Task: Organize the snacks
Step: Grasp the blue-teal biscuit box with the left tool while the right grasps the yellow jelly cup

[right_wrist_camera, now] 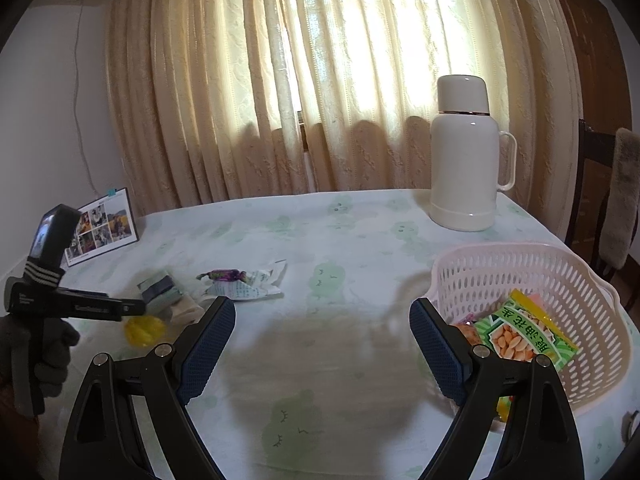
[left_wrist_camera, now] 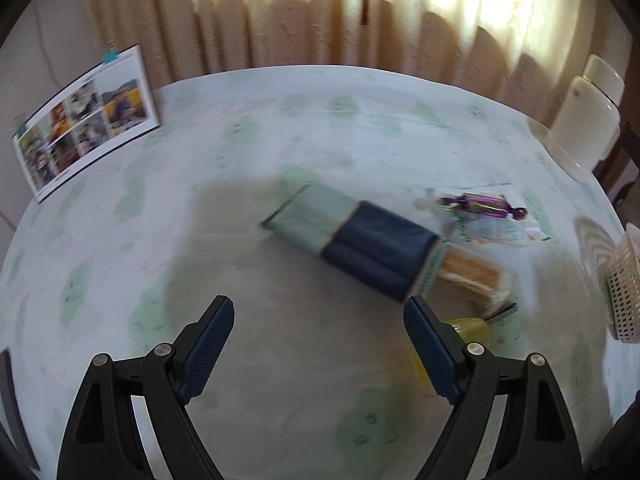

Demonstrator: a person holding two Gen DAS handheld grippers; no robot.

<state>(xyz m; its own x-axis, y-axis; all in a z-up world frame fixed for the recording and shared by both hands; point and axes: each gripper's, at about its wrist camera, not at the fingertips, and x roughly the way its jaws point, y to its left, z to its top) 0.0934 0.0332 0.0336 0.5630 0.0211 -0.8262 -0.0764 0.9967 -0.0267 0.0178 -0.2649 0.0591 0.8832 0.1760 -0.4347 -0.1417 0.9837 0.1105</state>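
Now both grippers gape wide and empty: left gripper [left_wrist_camera: 319, 322] above the blue-and-green wafer packet [left_wrist_camera: 356, 242], right gripper [right_wrist_camera: 322, 322] beside the pink perforated plastic basket [right_wrist_camera: 520, 258] on the bench [right_wrist_camera: 320, 236].

I note a cream thermos [right_wrist_camera: 466, 160] upright at the table's [right_wrist_camera: 320, 360] far right corner. A photo calendar [left_wrist_camera: 86, 118] stands at the far left edge. Beige curtains [right_wrist_camera: 320, 80] hang behind. A chair [right_wrist_camera: 608, 200] sits right.
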